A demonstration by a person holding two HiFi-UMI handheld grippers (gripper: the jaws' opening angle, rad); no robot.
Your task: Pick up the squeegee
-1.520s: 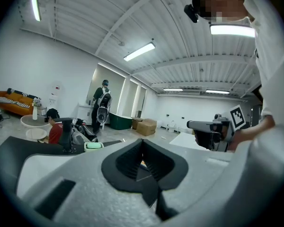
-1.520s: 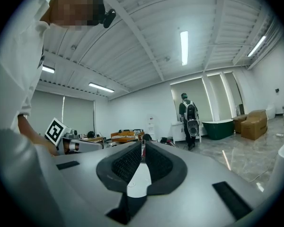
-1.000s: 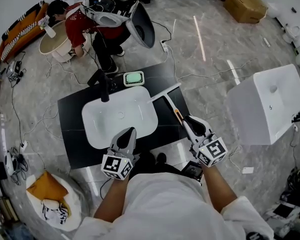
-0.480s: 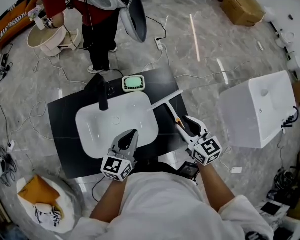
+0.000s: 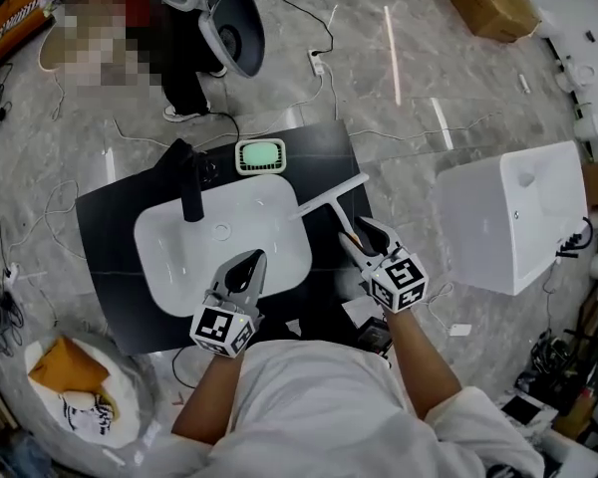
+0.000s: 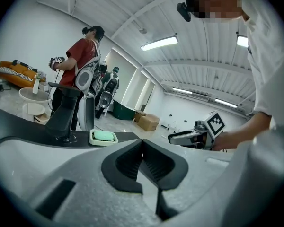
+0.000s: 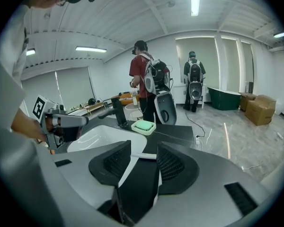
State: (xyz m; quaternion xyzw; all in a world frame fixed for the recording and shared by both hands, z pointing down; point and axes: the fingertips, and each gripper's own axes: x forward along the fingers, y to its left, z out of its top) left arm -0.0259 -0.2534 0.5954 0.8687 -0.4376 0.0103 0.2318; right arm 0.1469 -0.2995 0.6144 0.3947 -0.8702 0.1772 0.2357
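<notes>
White-bladed squeegee (image 5: 330, 196) with thin handle and orange grip, flat on matte black countertop (image 5: 110, 217), just right of white rounded basin (image 5: 179, 257). Blade bar slanting up to the right at the far end, handle running back toward the person. Right gripper (image 5: 362, 229) over the orange grip, jaws opening, pads pinching nothing, blade in sight ahead through the gap. Left gripper (image 5: 247, 263) pressed together, empty, above the basin's near rim. Beyond: black faucet (image 5: 187, 182), green soap in white dish (image 5: 261, 154). Around: grey marble floor (image 5: 419, 68) with cables, white block-shaped washbasin (image 5: 508, 217) at right.

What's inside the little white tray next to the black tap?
A green block, maybe soap, fills the white tray. The tray's bottom under the block is covered, so I can't see whether anything else is there.
</notes>
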